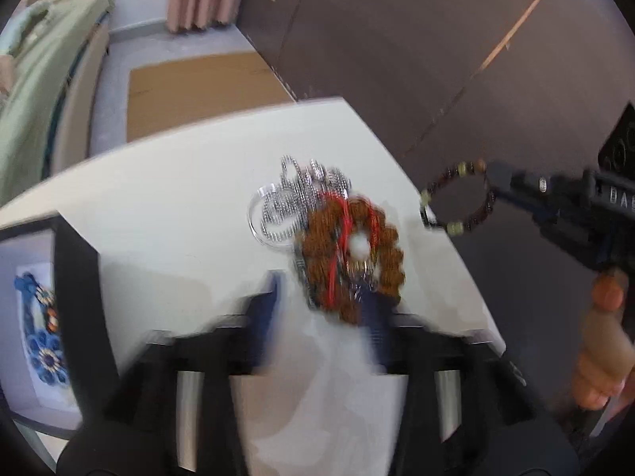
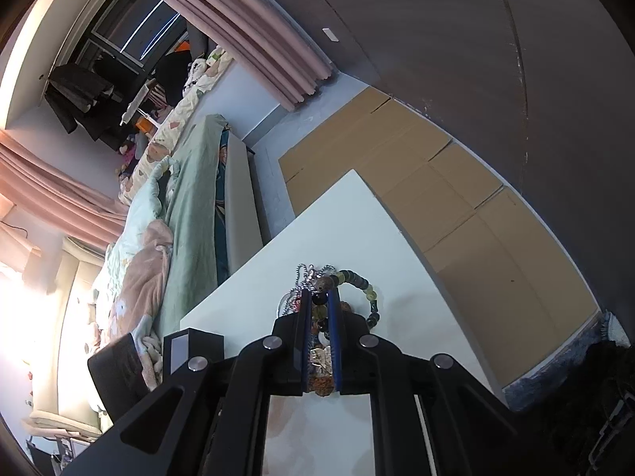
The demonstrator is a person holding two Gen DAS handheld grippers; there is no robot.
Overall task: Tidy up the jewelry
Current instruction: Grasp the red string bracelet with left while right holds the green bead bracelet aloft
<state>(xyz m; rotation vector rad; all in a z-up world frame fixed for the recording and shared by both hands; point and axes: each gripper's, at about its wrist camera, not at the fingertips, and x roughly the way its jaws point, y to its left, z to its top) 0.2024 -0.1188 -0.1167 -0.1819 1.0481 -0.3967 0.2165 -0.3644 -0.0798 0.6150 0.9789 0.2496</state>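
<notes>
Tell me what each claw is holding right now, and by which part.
The right claw is shut on the dark beaded bracelet, pinching one short stretch of its loop; the rest hangs free. The left claw holds nothing, open above the jewelry pile.

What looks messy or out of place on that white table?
The jewelry pile: silver chains, a brown bead bracelet and red cord lie tangled in one heap on the table. The right hand-held gripper holds a dark bracelet clear of it.

Left wrist view heavily motion-smeared, worst on the left gripper point(image 1: 323, 313) and the jewelry pile point(image 1: 333, 234) on the white table point(image 1: 166, 206); right wrist view sharp, daylight blown out far left of the table point(image 2: 401, 289), dark fisheye vignette bending both frames' edges.
</notes>
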